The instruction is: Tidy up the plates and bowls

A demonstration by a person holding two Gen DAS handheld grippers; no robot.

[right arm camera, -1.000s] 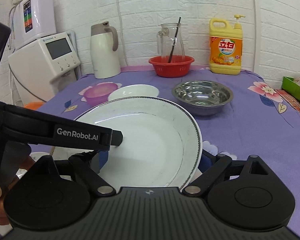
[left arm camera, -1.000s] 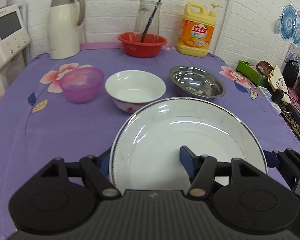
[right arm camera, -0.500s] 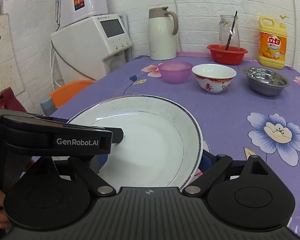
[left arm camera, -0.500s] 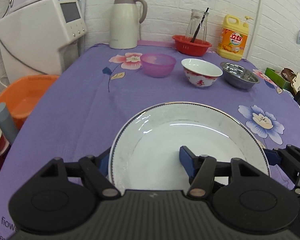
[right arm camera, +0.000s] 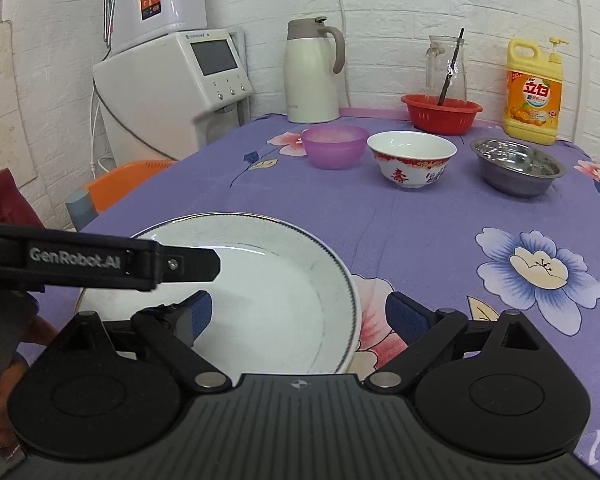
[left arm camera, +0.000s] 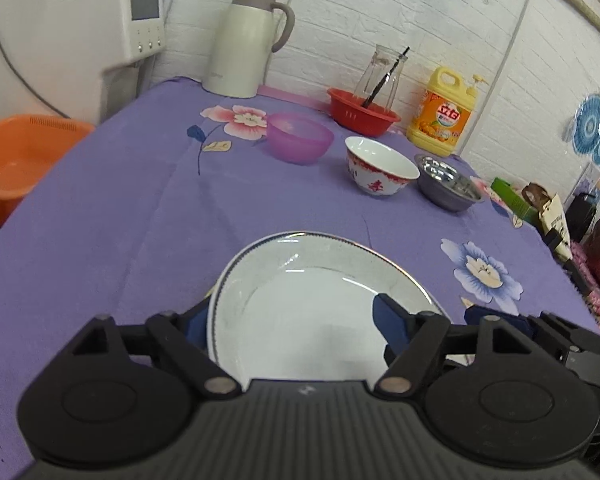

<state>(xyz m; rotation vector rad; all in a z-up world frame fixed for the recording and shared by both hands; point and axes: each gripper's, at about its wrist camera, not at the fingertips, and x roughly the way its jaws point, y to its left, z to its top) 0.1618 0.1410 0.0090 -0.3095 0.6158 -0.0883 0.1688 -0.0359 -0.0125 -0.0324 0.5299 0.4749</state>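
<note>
A large white plate (left arm camera: 312, 304) with a dark rim sits near the table's front edge; it also shows in the right wrist view (right arm camera: 268, 300). My left gripper (left arm camera: 288, 324) has one finger under the plate's left rim and one on its inner face. My right gripper (right arm camera: 300, 312) has opened: its left finger is over the plate, its right finger (right arm camera: 408, 316) stands clear of the right rim. Far back stand a purple bowl (right arm camera: 334, 146), a white bowl with red pattern (right arm camera: 412, 158) and a steel bowl (right arm camera: 516, 166).
A white thermos (right arm camera: 312, 76), a red basket (right arm camera: 442, 112) holding a glass jug, and a yellow detergent bottle (right arm camera: 534, 92) line the back wall. A white appliance (right arm camera: 168, 88) and an orange basin (left arm camera: 16, 156) stand left of the table. Purple floral cloth (right arm camera: 460, 240) covers the table.
Both grippers drew the plate back toward the table's front edge, away from the bowls. The right gripper's jaws have spread off the plate's right rim.
</note>
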